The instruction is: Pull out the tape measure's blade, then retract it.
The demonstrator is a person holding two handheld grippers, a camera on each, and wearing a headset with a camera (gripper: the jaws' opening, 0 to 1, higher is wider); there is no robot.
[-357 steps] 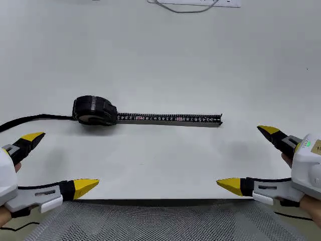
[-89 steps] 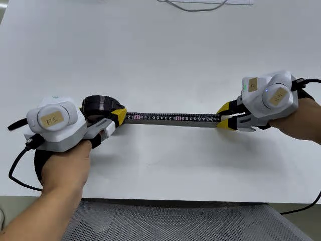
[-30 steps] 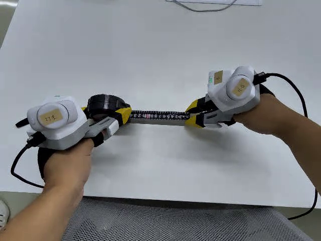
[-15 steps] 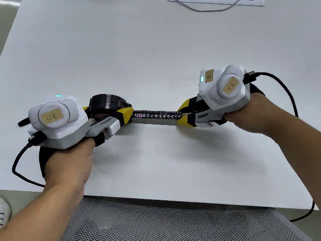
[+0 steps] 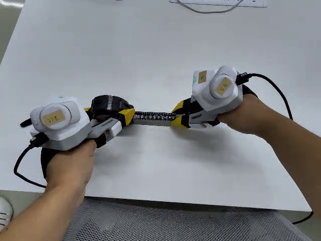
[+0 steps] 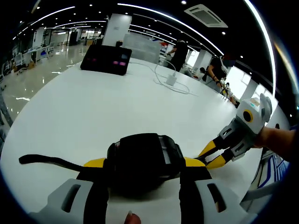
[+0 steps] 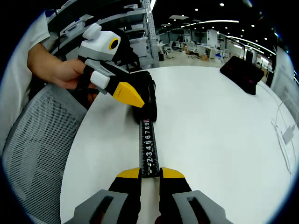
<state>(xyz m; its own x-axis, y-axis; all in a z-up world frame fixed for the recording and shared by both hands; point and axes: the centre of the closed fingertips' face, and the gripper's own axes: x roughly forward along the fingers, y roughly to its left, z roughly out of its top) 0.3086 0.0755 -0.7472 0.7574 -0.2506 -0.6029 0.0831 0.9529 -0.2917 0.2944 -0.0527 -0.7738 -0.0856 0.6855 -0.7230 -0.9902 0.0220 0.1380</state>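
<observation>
My left claw [image 5: 122, 116] is clamped around the black rubber-cased tape measure [image 5: 107, 103], which sits on the white workbench top [image 5: 150, 45] towards its near edge. In the left gripper view the case sits between both yellow-tipped jaws. My right claw [image 5: 177, 116] is pinched narrow on the tip of the dark numbered steel blade [image 5: 154, 117]. A short stretch of blade runs straight between the two claws

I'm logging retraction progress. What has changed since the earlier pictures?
The right gripper, shut on the blade at its end, has moved toward the case, so the exposed blade has shortened. In the earliest picture both grippers were open, holding nothing. The left gripper stays clamped on the case.
</observation>
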